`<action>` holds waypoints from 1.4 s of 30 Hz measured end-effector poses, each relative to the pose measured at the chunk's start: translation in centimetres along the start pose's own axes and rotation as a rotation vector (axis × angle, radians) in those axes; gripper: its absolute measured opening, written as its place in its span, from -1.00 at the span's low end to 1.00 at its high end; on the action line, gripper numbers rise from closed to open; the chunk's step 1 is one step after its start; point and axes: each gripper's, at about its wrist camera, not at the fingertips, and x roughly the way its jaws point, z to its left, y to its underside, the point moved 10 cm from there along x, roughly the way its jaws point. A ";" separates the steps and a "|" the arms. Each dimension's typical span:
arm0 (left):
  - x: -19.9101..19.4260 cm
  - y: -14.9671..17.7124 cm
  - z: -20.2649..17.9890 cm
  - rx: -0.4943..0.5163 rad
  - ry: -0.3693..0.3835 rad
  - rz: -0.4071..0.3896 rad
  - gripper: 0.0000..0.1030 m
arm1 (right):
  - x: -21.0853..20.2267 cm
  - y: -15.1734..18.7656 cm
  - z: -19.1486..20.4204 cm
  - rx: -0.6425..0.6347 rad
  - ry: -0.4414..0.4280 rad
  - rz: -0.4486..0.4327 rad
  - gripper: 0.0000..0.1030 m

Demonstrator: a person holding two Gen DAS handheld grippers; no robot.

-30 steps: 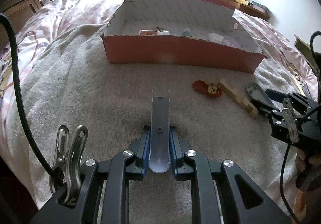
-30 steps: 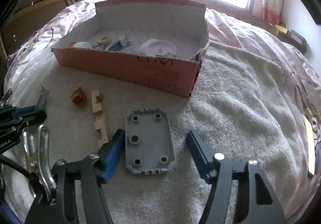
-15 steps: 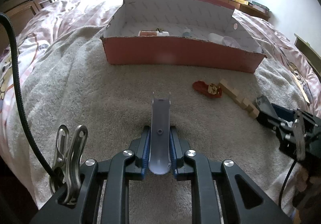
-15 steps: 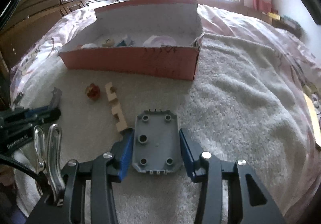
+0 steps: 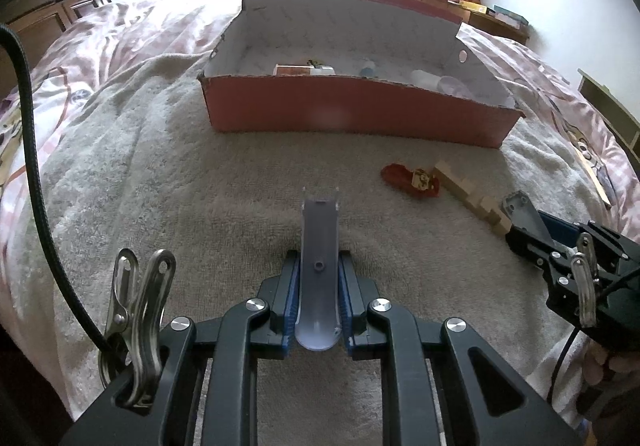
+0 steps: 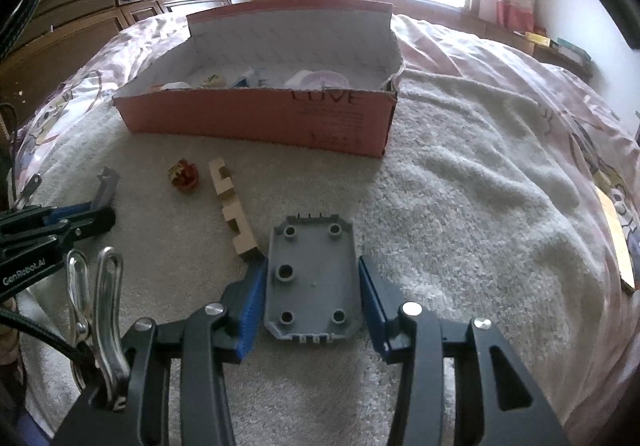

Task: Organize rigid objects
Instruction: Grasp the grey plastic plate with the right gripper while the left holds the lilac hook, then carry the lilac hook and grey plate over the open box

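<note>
Right gripper (image 6: 312, 294) straddles the grey rectangular plate (image 6: 313, 282), blue pads close against its two long sides; jaws have just been closing, and the frames leave it uncertain whether they bear on it fully, though the plate looks raised at its near end. Left gripper (image 5: 319, 306) is clamped on a narrow grey curved strip (image 5: 319, 270), which sticks out forward between the pads over the towel (image 5: 200, 206). Progress: the red cardboard box (image 5: 352, 114) at the far side already contains several items (a small brown-and-white box, white and translucent pieces), so part of the sorting is done. Left outside: the two grey parts in the grippers, a notched wooden block (image 6: 232, 206) and a small red-and-gold object (image 6: 183, 176), both lying on the towel between the grippers and the box, near each other but apart. Judged roughly mid-task. Pose: both grippers angle downward toward the bed, side by side, left one low over the towel, box well ahead of each. Part of a hand (image 5: 604, 366) shows under the right tool.
</note>
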 end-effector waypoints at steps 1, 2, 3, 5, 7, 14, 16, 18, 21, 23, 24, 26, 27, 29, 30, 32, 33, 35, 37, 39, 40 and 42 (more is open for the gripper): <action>0.0 0.0 0.1 0.000 0.003 0.001 -0.65 | 0.0 0.0 0.0 0.001 -0.001 0.001 -0.09; 0.0 0.0 0.1 -0.003 0.009 0.005 -0.65 | 0.0 0.0 0.0 0.001 -0.004 0.003 -0.09; -0.1 0.0 0.1 -0.004 0.012 0.007 -0.65 | 0.0 0.0 -0.1 0.003 -0.007 0.004 -0.09; -0.2 -0.1 0.1 -0.005 0.019 0.013 -0.65 | -0.1 0.0 -0.2 0.011 -0.017 0.005 -0.09; -0.5 -0.3 0.2 -0.008 0.032 0.010 -0.65 | -0.2 0.0 -0.2 0.017 -0.029 0.005 -0.09; -1.2 -1.6 0.5 -0.021 0.047 -0.006 -0.65 | -0.3 0.1 -0.1 0.027 -0.051 0.009 -0.10; -1.2 -2.1 0.5 -0.021 0.052 -0.006 -0.65 | -0.3 0.0 -0.1 0.029 -0.053 0.012 -0.10; -1.2 -2.7 0.4 -0.008 0.045 -0.014 -0.65 | -0.3 0.0 -0.1 0.029 -0.055 0.013 -0.10; -1.3 -4.0 0.3 0.009 0.048 -0.030 -0.65 | -0.2 0.0 -0.2 0.031 -0.056 0.016 -0.10; -1.3 -5.0 0.3 0.016 0.050 -0.040 -0.65 | -0.2 -0.1 -0.2 0.032 -0.057 0.018 -0.10; -1.3 -5.4 0.3 0.019 0.050 -0.044 -0.65 | -0.2 0.0 -0.2 0.032 -0.058 0.018 -0.10; -1.1 -6.5 0.4 0.025 0.040 -0.050 -0.65 | -0.2 -0.1 -0.2 0.036 -0.060 0.020 -0.10; -1.1 -6.9 0.5 0.026 0.035 -0.054 -0.65 | -0.2 -0.1 -0.2 0.042 -0.063 0.021 -0.10; -1.0 -8.0 0.7 0.029 0.021 -0.063 -0.65 | -0.2 -0.1 -0.3 0.060 -0.076 0.023 -0.10; -1.0 -8.5 0.8 0.027 0.018 -0.066 -0.65 | -0.3 -0.3 -0.3 0.072 -0.088 0.023 -0.10; -0.9 -9.4 1.0 0.024 0.017 -0.076 -0.65 | -0.6 -0.7 -0.4 0.090 -0.107 0.021 -0.10; -0.9 -9.8 1.1 0.023 0.015 -0.080 -0.65 | -0.8 -0.9 -0.5 0.092 -0.109 0.016 -0.10; -0.9 -10.6 1.3 0.026 0.008 -0.091 -0.65 | -1.4 -1.7 -0.6 0.091 -0.108 -0.003 -0.10; -0.8 -11.3 1.3 0.027 0.003 -0.096 -0.65 | -1.9 -2.6 -0.6 0.092 -0.115 -0.019 -0.10; -0.7 -12.0 1.5 0.021 0.001 -0.099 -0.65 | -2.3 -3.7 -0.7 0.086 -0.116 -0.037 -0.10; -0.6 -12.4 1.6 0.017 0.001 -0.101 -0.65 | -2.5 -4.3 -0.7 0.079 -0.111 -0.048 -0.10; -0.5 -13.0 1.7 0.010 -0.005 -0.107 -0.65 | -2.7 -5.8 -0.8 0.068 -0.107 -0.069 -0.10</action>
